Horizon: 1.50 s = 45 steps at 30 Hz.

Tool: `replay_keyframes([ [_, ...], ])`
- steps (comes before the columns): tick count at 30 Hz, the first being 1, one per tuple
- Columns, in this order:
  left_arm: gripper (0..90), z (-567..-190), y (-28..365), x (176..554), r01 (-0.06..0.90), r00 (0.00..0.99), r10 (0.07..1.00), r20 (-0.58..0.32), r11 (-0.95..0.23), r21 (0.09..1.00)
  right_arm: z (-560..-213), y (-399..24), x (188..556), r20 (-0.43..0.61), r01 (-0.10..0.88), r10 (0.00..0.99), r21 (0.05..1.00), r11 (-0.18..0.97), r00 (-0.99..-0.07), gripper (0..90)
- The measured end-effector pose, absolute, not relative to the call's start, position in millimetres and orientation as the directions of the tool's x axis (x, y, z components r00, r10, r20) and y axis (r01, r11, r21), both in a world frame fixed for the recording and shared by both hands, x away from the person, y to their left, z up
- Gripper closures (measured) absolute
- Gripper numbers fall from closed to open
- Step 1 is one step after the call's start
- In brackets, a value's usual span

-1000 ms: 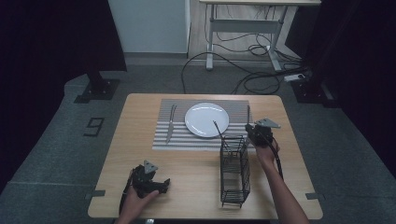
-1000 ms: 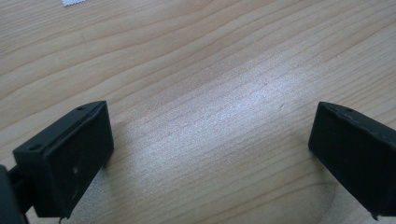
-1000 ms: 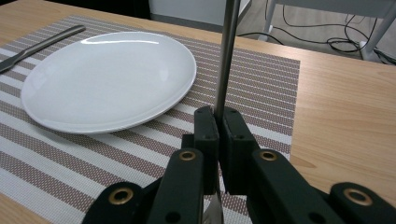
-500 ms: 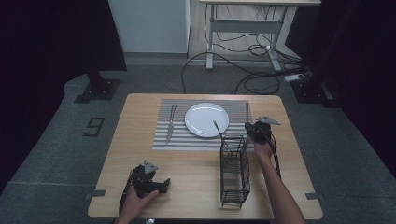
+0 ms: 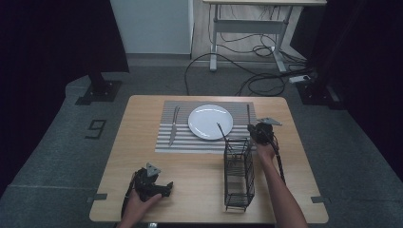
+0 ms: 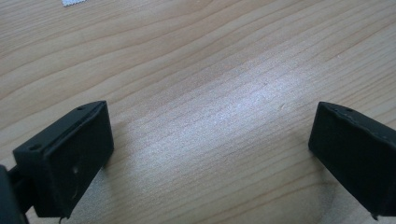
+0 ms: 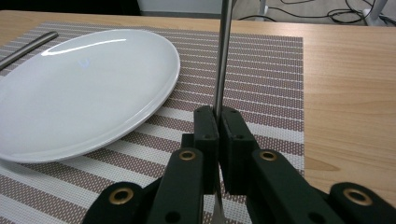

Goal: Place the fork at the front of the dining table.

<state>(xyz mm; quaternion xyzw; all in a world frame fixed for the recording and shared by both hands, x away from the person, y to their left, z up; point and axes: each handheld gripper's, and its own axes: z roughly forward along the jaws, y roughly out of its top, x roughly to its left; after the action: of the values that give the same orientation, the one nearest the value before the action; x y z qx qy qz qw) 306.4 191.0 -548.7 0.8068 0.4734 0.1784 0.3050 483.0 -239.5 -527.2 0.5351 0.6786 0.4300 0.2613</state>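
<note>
One plate point(image 5: 210, 121), three utensils, one rack point(image 5: 238, 173)

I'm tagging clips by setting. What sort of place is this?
Probably a lab or studio with a staged dining setup: a wooden table bearing a striped placemat and white plate, dark curtains around, loose cables on carpet.

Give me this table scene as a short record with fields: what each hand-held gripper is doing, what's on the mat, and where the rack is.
right hand-held gripper: shut on a metal utensil, over the mat's right part
left hand-held gripper: open, nothing between the jaws, resting low on the bare table
mat: striped, holds a white plate and a utensil at left
rack: black wire, standing just in front of the mat
</note>
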Motion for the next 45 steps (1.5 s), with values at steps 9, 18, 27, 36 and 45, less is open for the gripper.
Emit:
replay_keyframes([
  [9,0.0,-549,191,306,0.655,0.488,0.873,-0.001,-0.366,0.661,-538,-239,490,0.143,0.523,0.952,0.852,0.02,-0.269,86.5],
  [18,0.0,-549,191,306,0.655,0.488,0.873,-0.001,-0.365,0.661,-544,-237,494,0.157,0.533,0.952,0.846,0.008,-0.263,86.6],
  [27,0.0,-549,191,306,0.655,0.488,0.873,-0.001,-0.366,0.661,-551,-237,500,0.151,0.566,0.957,0.824,0.016,-0.248,86.6],
  [36,0.0,-549,191,306,0.655,0.488,0.873,-0.001,-0.366,0.661,-552,-235,504,0.132,0.589,0.961,0.807,0.038,-0.244,86.6],
  [45,0.0,-549,191,306,0.655,0.488,0.873,-0.001,-0.366,0.661,-552,-233,507,0.121,0.611,0.963,0.79,0.054,-0.241,86.6],
])
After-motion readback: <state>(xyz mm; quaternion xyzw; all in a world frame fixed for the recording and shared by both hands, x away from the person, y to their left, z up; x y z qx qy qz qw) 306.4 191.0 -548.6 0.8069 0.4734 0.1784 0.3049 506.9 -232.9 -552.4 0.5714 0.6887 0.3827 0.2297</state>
